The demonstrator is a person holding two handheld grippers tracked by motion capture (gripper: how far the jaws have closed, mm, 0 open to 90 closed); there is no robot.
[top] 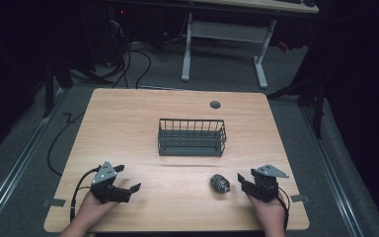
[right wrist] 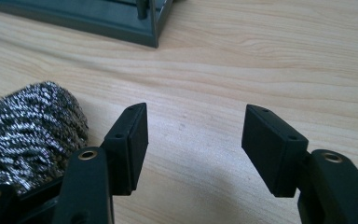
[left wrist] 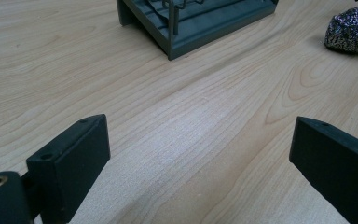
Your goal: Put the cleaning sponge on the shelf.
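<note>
A steel wool scourer (top: 219,184) lies on the wooden table (top: 128,128) at the front right. In the right gripper view the scourer (right wrist: 28,130) sits just left of my left jaw, outside the gap. My right gripper (top: 245,181) rests low on the table, open, with bare wood between its jaws (right wrist: 193,144). A dark wire basket (top: 192,138) stands at the table's middle; its base corner (left wrist: 186,28) shows in the left gripper view. My left gripper (top: 128,178) is open wide at the front left (left wrist: 200,154), holding nothing. The scourer (left wrist: 352,32) shows far off at its upper right.
A round grommet (top: 215,104) is set in the table near its far edge. Beyond the table stands a white-legged desk (top: 224,44) with cables on the floor. Bare wood lies between both grippers and the basket.
</note>
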